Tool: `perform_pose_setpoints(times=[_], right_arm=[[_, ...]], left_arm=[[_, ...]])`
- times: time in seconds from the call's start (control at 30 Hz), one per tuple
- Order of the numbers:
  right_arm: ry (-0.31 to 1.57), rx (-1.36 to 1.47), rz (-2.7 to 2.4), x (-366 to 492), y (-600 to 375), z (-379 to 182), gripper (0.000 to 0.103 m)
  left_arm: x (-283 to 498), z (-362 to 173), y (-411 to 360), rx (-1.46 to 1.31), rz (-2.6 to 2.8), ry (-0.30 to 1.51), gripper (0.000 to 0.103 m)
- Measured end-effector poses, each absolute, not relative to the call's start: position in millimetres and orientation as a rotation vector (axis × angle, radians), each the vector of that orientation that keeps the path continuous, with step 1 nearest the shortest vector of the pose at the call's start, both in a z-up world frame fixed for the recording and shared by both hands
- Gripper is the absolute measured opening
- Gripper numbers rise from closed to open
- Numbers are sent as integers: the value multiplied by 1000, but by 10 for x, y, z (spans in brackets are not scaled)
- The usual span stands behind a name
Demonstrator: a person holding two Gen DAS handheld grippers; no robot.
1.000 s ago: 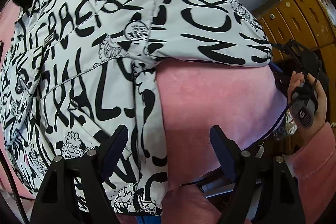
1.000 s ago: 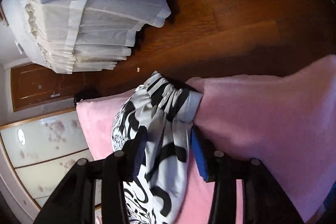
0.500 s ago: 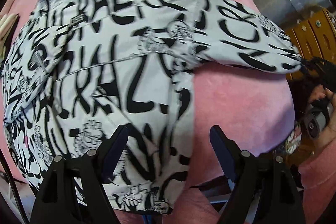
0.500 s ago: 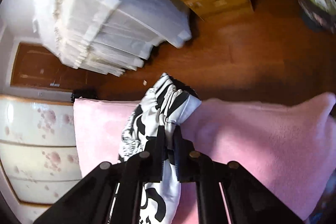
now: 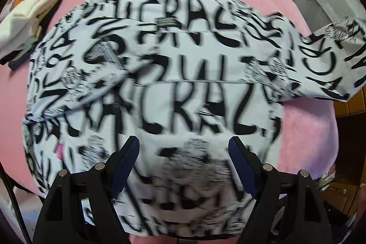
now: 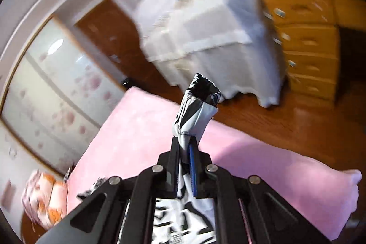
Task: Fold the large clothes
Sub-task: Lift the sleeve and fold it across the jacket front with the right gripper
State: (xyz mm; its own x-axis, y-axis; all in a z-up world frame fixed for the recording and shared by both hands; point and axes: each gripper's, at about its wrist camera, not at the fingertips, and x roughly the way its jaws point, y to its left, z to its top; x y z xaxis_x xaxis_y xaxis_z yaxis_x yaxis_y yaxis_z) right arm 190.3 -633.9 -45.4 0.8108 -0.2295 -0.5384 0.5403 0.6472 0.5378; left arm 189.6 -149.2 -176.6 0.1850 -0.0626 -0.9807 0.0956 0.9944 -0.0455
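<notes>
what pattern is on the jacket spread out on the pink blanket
The white jacket carries bold black graffiti-style lettering and small cartoon doodles, over a pink fleece blanket. The left wrist view shows it best.

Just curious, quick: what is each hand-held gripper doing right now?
Left hand-held gripper: open, holding nothing.
Right hand-held gripper: closed on the jacket's sleeve cuff.

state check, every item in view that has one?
jacket: spread on the pink blanket, unfolded
sleeve cuff: pinched, lifted off the blanket
right gripper: shut on the sleeve cuff
left gripper: open, empty, above the jacket
dresser: drawers closed
</notes>
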Motion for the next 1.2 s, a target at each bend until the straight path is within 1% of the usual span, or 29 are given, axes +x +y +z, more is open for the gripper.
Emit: perform_pose_setpoints(times=[0.13, 0.23, 0.37, 0.5, 0.67, 0.8, 0.9, 1.03, 1.2], right_arm=[[444, 635, -355, 2107, -5701, -143, 7], [447, 551, -290, 2239, -5159, -17, 7], [464, 462, -210, 2405, -4452, 19, 7], [528, 410, -142, 2589, -3776, -97, 7], [609, 347, -65, 2718, -3021, -446, 7], [691, 245, 7, 2785, -2410, -855, 7], [755, 214, 60, 2814, -2143, -1179, 7], [927, 174, 97, 2858, -1827, -1686, 7], [1034, 208, 116, 2803, -1791, -1974, 11]], left_arm=[[1994, -1705, -1029, 36, -116, 1351, 79], [2024, -1638, -717, 26, -121, 1337, 79], [2054, -1601, -321, -4, -139, 1338, 79], [2065, -1573, 54, -37, -163, 1338, 79], [2073, -1584, 412, -60, -186, 1335, 79], [2094, -1663, 677, -85, -169, 1347, 79], [2133, -1725, 893, -120, -143, 1356, 79], [2188, -1763, 1128, -164, -109, 1356, 79], [2289, -1788, 1322, -187, -76, 1344, 79]])
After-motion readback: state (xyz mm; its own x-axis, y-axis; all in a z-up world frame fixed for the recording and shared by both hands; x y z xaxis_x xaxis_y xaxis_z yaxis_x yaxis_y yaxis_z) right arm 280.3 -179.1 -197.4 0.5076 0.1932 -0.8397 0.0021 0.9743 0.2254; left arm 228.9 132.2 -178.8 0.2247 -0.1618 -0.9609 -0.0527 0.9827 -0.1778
